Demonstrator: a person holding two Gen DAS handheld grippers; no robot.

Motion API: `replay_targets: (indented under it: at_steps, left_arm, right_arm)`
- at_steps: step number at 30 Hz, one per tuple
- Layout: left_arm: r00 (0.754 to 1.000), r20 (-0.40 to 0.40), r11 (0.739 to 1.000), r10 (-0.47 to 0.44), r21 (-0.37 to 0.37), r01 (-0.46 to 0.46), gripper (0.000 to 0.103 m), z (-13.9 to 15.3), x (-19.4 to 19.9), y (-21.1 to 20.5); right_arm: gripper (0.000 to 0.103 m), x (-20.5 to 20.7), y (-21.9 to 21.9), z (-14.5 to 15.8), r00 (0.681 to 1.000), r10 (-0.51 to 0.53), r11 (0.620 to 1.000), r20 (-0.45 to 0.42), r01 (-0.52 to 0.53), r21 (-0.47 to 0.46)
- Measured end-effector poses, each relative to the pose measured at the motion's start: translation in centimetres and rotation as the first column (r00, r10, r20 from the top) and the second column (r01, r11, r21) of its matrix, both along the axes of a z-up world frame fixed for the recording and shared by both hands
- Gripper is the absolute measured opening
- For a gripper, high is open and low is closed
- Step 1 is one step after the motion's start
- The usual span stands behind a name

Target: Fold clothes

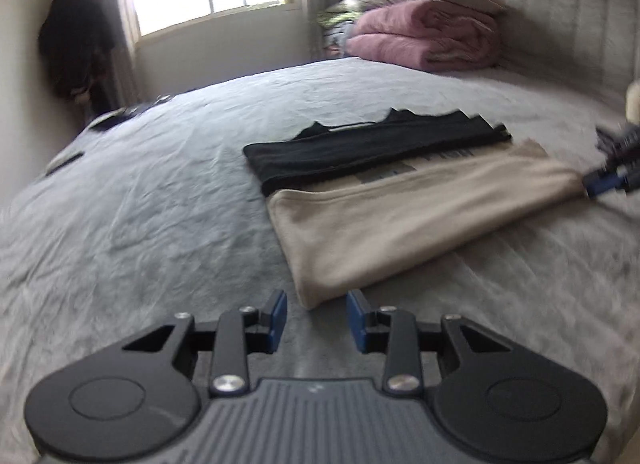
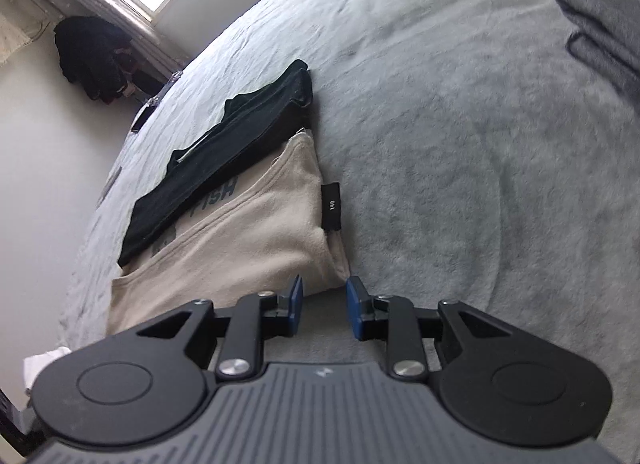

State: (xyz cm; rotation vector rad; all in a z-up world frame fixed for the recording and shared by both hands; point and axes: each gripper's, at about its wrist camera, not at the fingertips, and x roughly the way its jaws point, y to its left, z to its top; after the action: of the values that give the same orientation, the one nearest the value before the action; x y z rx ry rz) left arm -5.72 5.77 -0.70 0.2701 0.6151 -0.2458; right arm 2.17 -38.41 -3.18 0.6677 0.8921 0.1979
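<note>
While the beige shirt (image 1: 404,224) lies folded on the bed (image 1: 160,192), a black garment (image 1: 360,152) across its far edge, both grippers, left (image 1: 316,318) and right (image 2: 323,304), stand released, empty, beside its corners.

A bed (image 1: 160,200) with a wrinkled grey cover carries everything. A beige shirt (image 1: 400,224) lies flat on it just ahead of the left jaws, its corner nearest them. A black garment (image 1: 360,156) lies folded beyond, overlapping the shirt's far edge. Pink blankets (image 1: 424,36) are stacked far ahead, by the headboard.
</note>
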Motion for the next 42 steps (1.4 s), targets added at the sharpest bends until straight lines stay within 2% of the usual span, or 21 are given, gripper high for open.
replay_targets:
  at_steps: [8, 15, 19, 23, 27, 29, 32, 36, 42]
  left_arm:
    - [0.998, 0.003, 0.993, -0.064, 0.097, 0.064, 0.034, -1.4, 1.5, -0.8]
    - [0.998, -0.007, 0.994, -0.056, 0.098, 0.056, 0.033, -1.4, 1.9, 0.0]
    - [0.994, 0.010, 0.986, -0.113, 0.122, 0.111, 0.033, -0.9, 1.3, 0.0]
    - [0.985, 0.006, 0.971, -0.173, 0.166, 0.170, 0.034, -1.2, 0.9, -0.5]
    - [0.974, 0.045, 0.953, -0.224, 0.217, 0.209, 0.034, -1.2, 0.3, -1.1]
    - [0.961, 0.064, 0.937, -0.269, 0.250, 0.245, 0.034, -1.1, 0.0, -1.4]
    - [0.943, 0.042, 0.908, -0.329, 0.287, 0.304, 0.034, -1.7, 0.7, -1.7]
    - [0.950, -0.005, 0.925, -0.312, 0.225, 0.305, 0.035, -2.2, 3.4, -0.5]
    - [0.921, -0.008, 0.868, -0.389, 0.333, 0.369, 0.037, -2.3, 3.1, -1.0]
  right_arm:
    - [0.035, 0.0, -0.7, -0.7, 0.996, -0.085, 0.986, -0.027, 0.088, 0.138]
    - [0.035, -0.4, -0.5, 0.3, 0.991, -0.128, 0.983, 0.045, 0.120, 0.141]
    - [0.035, -0.2, -0.2, 0.5, 0.991, -0.121, 0.984, 0.054, 0.113, 0.138]
    - [0.035, 0.0, -0.5, -0.1, 0.989, -0.146, 0.976, 0.020, 0.141, 0.167]
    - [0.035, 0.0, -0.4, 0.2, 0.987, -0.157, 0.974, 0.031, 0.150, 0.171]
    - [0.035, 0.0, -0.3, 0.4, 0.987, -0.153, 0.974, 0.042, 0.144, 0.175]
    - [0.036, 0.3, -0.1, 0.4, 0.988, -0.148, 0.976, 0.039, 0.140, 0.169]
    - [0.036, 0.5, 0.1, -0.1, 0.988, -0.150, 0.977, 0.024, 0.145, 0.157]
    - [0.036, 0.8, 0.0, -0.2, 0.987, -0.159, 0.976, 0.024, 0.153, 0.155]
